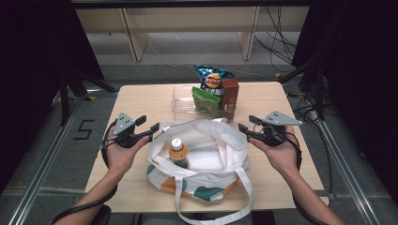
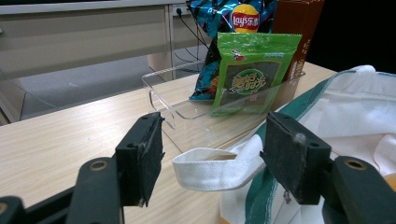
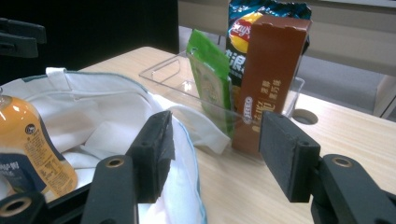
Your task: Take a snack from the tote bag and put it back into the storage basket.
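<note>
I keep both open and empty – the left gripper and right gripper beside the tote bag – and should pinch its rim evenly.

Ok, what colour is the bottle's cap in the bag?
White, on an orange bottle inside the bag; clearest in the high view.

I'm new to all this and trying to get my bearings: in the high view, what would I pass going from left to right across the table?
Left gripper → orange-capped bottle standing in the white tote bag → right gripper. The clear tray of snacks sits farther back, so I leave it out.
</note>
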A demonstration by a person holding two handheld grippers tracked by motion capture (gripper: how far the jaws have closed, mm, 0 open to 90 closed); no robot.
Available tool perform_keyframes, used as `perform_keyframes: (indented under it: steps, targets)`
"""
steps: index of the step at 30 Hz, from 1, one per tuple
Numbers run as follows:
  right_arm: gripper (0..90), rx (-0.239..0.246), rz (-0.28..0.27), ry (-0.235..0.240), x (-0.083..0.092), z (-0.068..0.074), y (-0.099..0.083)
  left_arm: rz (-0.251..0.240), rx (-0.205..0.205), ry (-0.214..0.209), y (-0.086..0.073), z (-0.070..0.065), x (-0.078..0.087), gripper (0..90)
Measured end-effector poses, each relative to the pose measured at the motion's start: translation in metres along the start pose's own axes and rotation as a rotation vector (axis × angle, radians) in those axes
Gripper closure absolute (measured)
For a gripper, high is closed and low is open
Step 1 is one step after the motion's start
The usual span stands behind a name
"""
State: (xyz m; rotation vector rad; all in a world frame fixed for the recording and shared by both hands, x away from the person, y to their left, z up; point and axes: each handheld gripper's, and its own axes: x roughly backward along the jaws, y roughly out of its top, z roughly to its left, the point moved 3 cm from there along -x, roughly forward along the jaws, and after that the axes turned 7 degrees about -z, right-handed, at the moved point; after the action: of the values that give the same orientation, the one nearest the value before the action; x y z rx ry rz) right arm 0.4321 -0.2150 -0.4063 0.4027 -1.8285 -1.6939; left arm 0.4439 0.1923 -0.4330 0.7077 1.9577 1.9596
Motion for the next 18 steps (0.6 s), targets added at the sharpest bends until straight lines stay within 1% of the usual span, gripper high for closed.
perform_keyframes:
  steps: [2, 3, 4, 5, 6, 7, 8, 9, 10, 11, 12, 13, 14, 15, 16, 17, 18]
  targets:
    - [45.4, -0.024, 0.009, 0.001, 0.003, 0.001, -0.002, 0.002, 0.001, 0.0, 0.0, 0.0, -0.001, 37.2]
    - [45.4, -0.023, 0.009, -0.013, 0.005, 0.001, -0.002, 0.001, 0.002, -0.001, 0.0, 0.0, -0.002, 37.2]
    - [45.3, -0.022, 0.007, -0.014, 0.006, 0.0, -0.002, 0.005, 0.001, 0.0, 0.0, 0.0, -0.002, 37.2]
    - [45.3, 0.0, 0.012, -0.01, 0.008, -0.003, -0.002, 0.004, 0.001, -0.002, 0.0, 0.0, -0.002, 37.1]
    - [45.2, -0.021, -0.006, -0.015, 0.008, -0.002, -0.002, 0.0, 0.002, -0.003, 0.001, 0.0, -0.001, 36.9]
    - [45.2, -0.017, -0.013, -0.021, 0.009, -0.003, -0.001, -0.005, 0.006, -0.005, 0.002, -0.001, -0.001, 36.8]
    - [45.1, -0.018, 0.0, -0.013, 0.011, -0.004, 0.0, -0.013, 0.01, -0.008, 0.004, -0.001, 0.0, 36.7]
    - [45.1, -0.02, -0.01, -0.025, 0.011, -0.004, 0.0, -0.014, 0.013, -0.01, 0.007, -0.002, 0.002, 36.4]
    - [45.0, -0.01, -0.006, -0.012, 0.012, -0.005, 0.0, -0.029, 0.015, -0.018, 0.009, -0.002, 0.003, 36.3]
    - [45.0, -0.028, -0.006, -0.014, 0.012, -0.004, 0.0, -0.033, 0.015, -0.021, 0.011, -0.004, 0.004, 36.2]
    - [45.0, -0.017, -0.014, -0.024, 0.013, -0.006, 0.0, -0.037, 0.016, -0.028, 0.012, -0.006, 0.005, 36.2]
    - [44.9, -0.013, 0.005, -0.028, 0.015, -0.007, -0.001, -0.037, 0.019, -0.035, 0.013, -0.008, 0.005, 36.1]
    - [44.9, -0.034, 0.01, -0.03, 0.015, -0.006, -0.002, -0.04, 0.021, -0.047, 0.014, -0.01, 0.006, 36.1]
    - [44.9, -0.032, 0.013, -0.032, 0.016, -0.007, -0.003, -0.039, 0.025, -0.057, 0.014, -0.013, 0.008, 36.1]
    - [44.9, -0.033, -0.008, -0.048, 0.015, -0.008, -0.004, -0.041, 0.028, -0.069, 0.015, -0.015, 0.009, 36.0]
    - [44.9, -0.046, 0.0, -0.029, 0.016, -0.008, -0.005, -0.043, 0.033, -0.077, 0.016, -0.018, 0.011, 36.0]
    - [44.9, -0.02, 0.0, -0.033, 0.017, -0.01, -0.006, -0.046, 0.034, -0.089, 0.017, -0.021, 0.013, 35.9]
